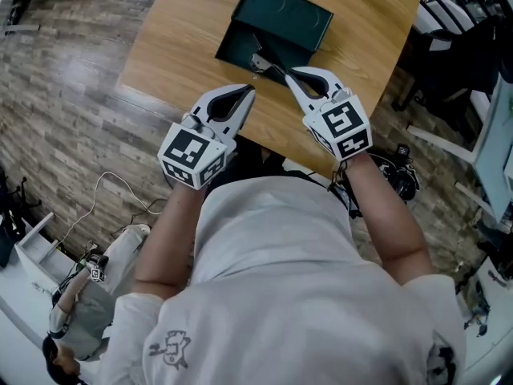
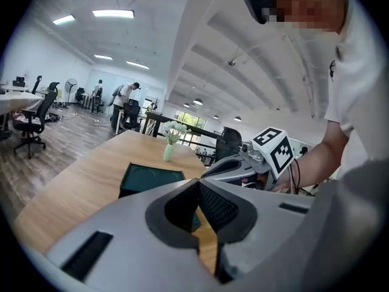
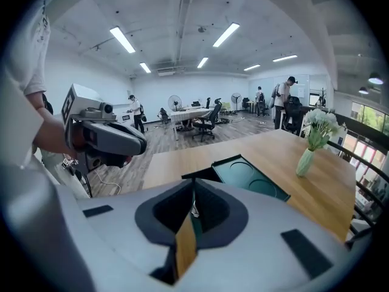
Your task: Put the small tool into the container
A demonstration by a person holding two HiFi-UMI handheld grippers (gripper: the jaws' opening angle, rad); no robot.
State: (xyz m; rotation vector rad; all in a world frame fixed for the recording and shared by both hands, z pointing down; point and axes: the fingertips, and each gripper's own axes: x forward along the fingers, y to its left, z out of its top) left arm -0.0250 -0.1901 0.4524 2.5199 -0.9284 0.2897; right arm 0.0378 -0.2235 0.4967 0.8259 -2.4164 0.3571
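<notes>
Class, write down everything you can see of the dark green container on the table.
The dark green container is a flat rectangular box lying skewed on the wooden table. One part shows two round hollows; a darker section beside it faces the person. The small tool, pinched in the right gripper, hangs over its near edge; whether they touch is unclear.

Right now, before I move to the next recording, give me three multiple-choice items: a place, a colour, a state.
1. Where is the container? A on a shelf; B on the wooden table; C in a drawer.
2. What colour is it? A dark green; B red; C white.
3. How is the right gripper? A wide open, empty; B shut on the small tool; C shut on a cloth.
Answers: 1 B, it rests on the wooden table; 2 A, both its halves show dark green; 3 B, the small tool is pinched at the jaw tips.
</notes>
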